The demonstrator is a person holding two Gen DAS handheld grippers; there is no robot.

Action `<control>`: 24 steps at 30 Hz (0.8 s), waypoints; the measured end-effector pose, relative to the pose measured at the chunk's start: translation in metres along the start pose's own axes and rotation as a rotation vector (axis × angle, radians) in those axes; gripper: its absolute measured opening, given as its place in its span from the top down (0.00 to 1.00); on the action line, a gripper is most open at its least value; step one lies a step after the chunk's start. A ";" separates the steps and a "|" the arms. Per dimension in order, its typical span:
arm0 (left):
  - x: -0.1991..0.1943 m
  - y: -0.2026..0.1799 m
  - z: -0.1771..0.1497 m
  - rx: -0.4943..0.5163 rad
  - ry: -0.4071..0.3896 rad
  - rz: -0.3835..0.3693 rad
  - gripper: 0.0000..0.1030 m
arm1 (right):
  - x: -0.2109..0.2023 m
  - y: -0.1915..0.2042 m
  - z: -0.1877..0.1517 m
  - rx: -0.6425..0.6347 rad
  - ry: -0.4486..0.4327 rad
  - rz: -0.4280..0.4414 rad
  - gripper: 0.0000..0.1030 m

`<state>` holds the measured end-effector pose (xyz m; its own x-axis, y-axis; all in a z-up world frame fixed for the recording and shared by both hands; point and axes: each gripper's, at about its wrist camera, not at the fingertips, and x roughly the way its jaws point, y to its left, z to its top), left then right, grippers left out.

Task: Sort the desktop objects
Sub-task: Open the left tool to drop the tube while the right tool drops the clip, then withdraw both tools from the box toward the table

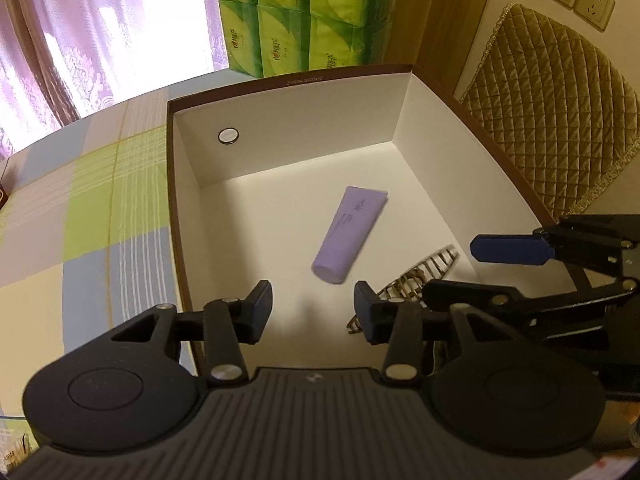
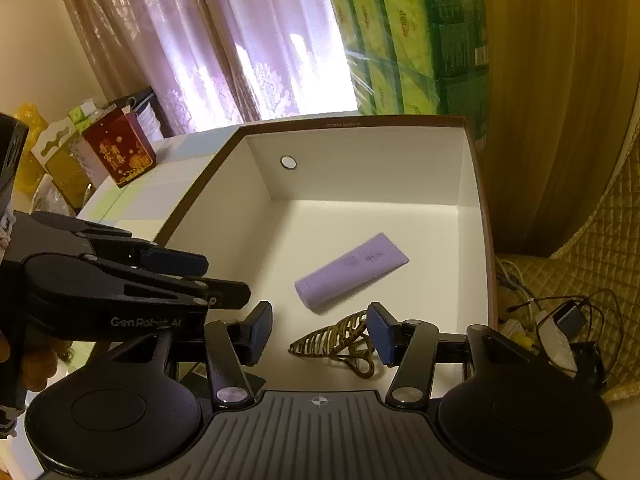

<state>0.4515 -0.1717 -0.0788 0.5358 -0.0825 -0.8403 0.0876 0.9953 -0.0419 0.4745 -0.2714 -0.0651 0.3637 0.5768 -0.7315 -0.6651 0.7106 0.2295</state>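
Note:
A brown-rimmed cardboard box (image 1: 288,80) (image 2: 352,122) with white walls stands on the table. On its floor lie a lilac tube (image 1: 350,234) (image 2: 352,276) and a gold wire hair clip (image 1: 420,276) (image 2: 336,340). My left gripper (image 1: 313,312) (image 2: 216,276) hangs open over the box's near left part, with nothing between its fingers and the tube just beyond them. My right gripper (image 2: 320,332) (image 1: 452,268) is open above the hair clip. The clip rests on the box floor between the blue pads, close to the right one, and is not pinched.
A stack of green tissue packs (image 1: 304,16) (image 2: 404,40) stands behind the box, with a purple curtain (image 2: 224,48) beyond. A checked tablecloth (image 1: 92,216) lies left, a quilted cushion (image 1: 552,108) right. A red carton (image 2: 120,152) and cables (image 2: 560,320) flank the table.

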 end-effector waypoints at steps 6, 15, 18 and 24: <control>-0.013 0.004 -0.006 -0.002 -0.016 0.013 0.47 | -0.009 0.007 -0.003 -0.035 -0.011 -0.026 0.29; -0.051 0.010 -0.021 -0.017 -0.075 0.008 0.25 | -0.039 0.028 -0.017 -0.114 -0.067 -0.078 0.07; -0.071 0.010 -0.030 -0.005 -0.117 0.013 0.23 | -0.052 0.034 -0.024 -0.118 -0.098 -0.084 0.06; -0.119 0.021 -0.054 -0.004 -0.201 0.000 0.23 | -0.076 0.051 -0.039 -0.128 -0.155 -0.087 0.04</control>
<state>0.3439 -0.1384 -0.0091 0.6930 -0.0904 -0.7153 0.0843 0.9955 -0.0442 0.3876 -0.2952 -0.0231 0.5124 0.5778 -0.6353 -0.7006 0.7090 0.0798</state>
